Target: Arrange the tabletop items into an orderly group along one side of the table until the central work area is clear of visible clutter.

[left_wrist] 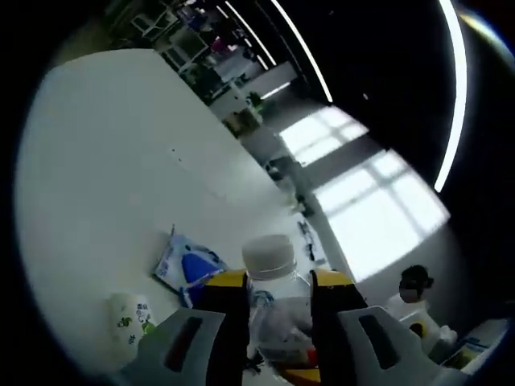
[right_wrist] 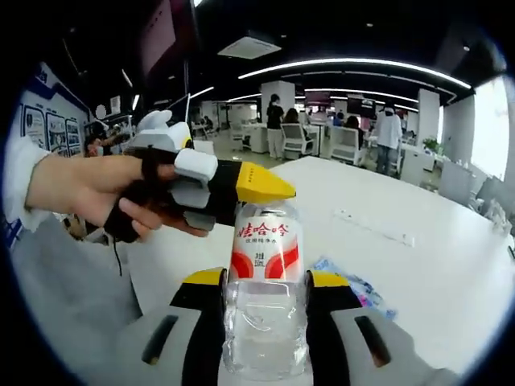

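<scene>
Right gripper view: jaws clamped on clear water bottle [right_wrist: 263,322] low down, left gripper [right_wrist: 241,193] closed near its top, above white table [right_wrist: 418,265]. Probably light, slippery, crushable; best gripped mid-body.

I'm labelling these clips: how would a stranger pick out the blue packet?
On the long white table, look left of the water bottle clamped in the left gripper. The blue-and-white packet lies flat there; the small cup beside it is white with green print.
</scene>
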### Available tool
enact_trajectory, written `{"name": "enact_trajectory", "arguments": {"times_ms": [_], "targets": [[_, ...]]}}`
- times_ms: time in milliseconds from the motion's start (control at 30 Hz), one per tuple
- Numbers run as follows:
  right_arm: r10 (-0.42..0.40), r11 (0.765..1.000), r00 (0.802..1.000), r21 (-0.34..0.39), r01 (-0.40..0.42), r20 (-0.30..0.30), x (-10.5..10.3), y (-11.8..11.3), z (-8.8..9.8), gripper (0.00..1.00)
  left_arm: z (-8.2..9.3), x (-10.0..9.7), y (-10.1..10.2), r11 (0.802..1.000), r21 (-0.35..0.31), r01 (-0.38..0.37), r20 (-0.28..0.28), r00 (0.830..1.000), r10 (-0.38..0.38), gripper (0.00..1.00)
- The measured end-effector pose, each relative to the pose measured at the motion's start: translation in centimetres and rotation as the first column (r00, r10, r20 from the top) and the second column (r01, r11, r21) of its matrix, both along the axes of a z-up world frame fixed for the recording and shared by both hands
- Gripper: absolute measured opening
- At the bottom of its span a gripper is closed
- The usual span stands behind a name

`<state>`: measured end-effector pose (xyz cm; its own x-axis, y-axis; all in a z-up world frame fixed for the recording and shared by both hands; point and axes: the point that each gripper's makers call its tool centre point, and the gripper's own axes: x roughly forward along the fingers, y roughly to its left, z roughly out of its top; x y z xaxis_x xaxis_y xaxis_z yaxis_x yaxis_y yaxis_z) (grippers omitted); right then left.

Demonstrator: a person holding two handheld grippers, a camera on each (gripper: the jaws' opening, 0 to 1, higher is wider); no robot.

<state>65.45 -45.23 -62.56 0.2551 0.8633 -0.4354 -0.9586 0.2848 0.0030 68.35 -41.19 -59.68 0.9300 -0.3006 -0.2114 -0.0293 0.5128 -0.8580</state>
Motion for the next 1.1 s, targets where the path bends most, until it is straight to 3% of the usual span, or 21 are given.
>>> {"name": "enact_trajectory", "arguments": {"times_ms": [367, 433, 533, 600, 667, 700, 767, 800, 833, 867, 933, 1033, 1100], "targets": [[0.041, 0.999, 0.994, 0.024, -0.044, 0.102, 0.1, 0.7, 0.6, 0.37, 1.9, -0.5, 1.2, 0.999, 0.046, 0.006, 0.071, 0.997, -0.010, 0.20], [0.062, 0.997, 0.988, 0.034, -0.067, 0.138, 0.2, 0.9, 1.0, 0.37, 2.5, -0.3, 1.6, 0.997, 0.081, 0.000, 0.116, 0.993, -0.009, 0.20], [0.139, 0.989, 0.978, 0.019, -0.144, 0.153, -0.4, 1.3, 1.1, 0.37, 2.7, -0.3, 1.9, 0.994, 0.110, -0.008, 0.123, 0.992, -0.005, 0.19], [0.188, 0.979, 0.970, 0.052, -0.198, 0.156, -0.8, 1.6, 1.8, 0.42, 2.2, -0.7, 1.4, 0.983, 0.180, 0.035, 0.111, 0.992, -0.056, 0.19], [0.185, 0.977, 0.966, 0.073, -0.200, 0.179, -0.6, 1.6, 2.5, 0.49, 1.9, -0.6, 1.8, 0.972, 0.230, 0.046, 0.113, 0.991, -0.074, 0.18], [0.185, 0.976, 0.968, 0.084, -0.201, 0.170, -0.4, 1.7, 2.7, 0.52, 1.9, -0.6, 1.8, 0.969, 0.243, 0.049, 0.118, 0.990, -0.080, 0.18], [0.202, 0.967, 0.975, 0.141, -0.213, 0.091, -0.6, 2.0, 3.1, 0.64, 1.8, -0.6, 2.0, 0.967, 0.250, 0.054, 0.118, 0.989, -0.086, 0.18], [0.216, 0.962, 0.976, 0.167, -0.216, 0.019, -0.7, 2.1, 3.0, 0.70, 1.8, -0.6, 2.1, 0.964, 0.256, 0.068, 0.120, 0.988, -0.101, 0.18], [0.246, 0.955, 0.968, 0.185, -0.232, -0.053, -0.9, 2.0, 2.8, 0.75, 2.4, -0.8, 1.9, 0.957, 0.274, 0.094, 0.150, 0.979, -0.139, 0.18], [0.272, 0.949, 0.959, 0.182, -0.256, -0.073, -1.2, 1.9, 2.8, 0.76, 2.8, -0.9, 1.9, 0.949, 0.296, 0.108, 0.165, 0.973, -0.163, 0.18], [0.341, 0.929, 0.939, 0.170, -0.328, -0.054, -1.8, 1.6, 3.1, 0.74, 3.9, -1.2, 1.6, 0.927, 0.340, 0.156, 0.200, 0.951, -0.234, 0.18], [0.435, 0.896, 0.898, 0.133, -0.425, -0.063, -3.0, 1.2, 3.0, 0.76, 4.8, -1.9, 0.9, 0.908, 0.346, 0.235, 0.193, 0.930, -0.314, 0.18], [0.466, 0.881, 0.883, 0.117, -0.458, -0.056, -3.0, 1.3, 3.0, 0.76, 5.8, -2.3, 0.3, 0.863, 0.425, 0.275, 0.214, 0.895, -0.391, 0.19]]}}
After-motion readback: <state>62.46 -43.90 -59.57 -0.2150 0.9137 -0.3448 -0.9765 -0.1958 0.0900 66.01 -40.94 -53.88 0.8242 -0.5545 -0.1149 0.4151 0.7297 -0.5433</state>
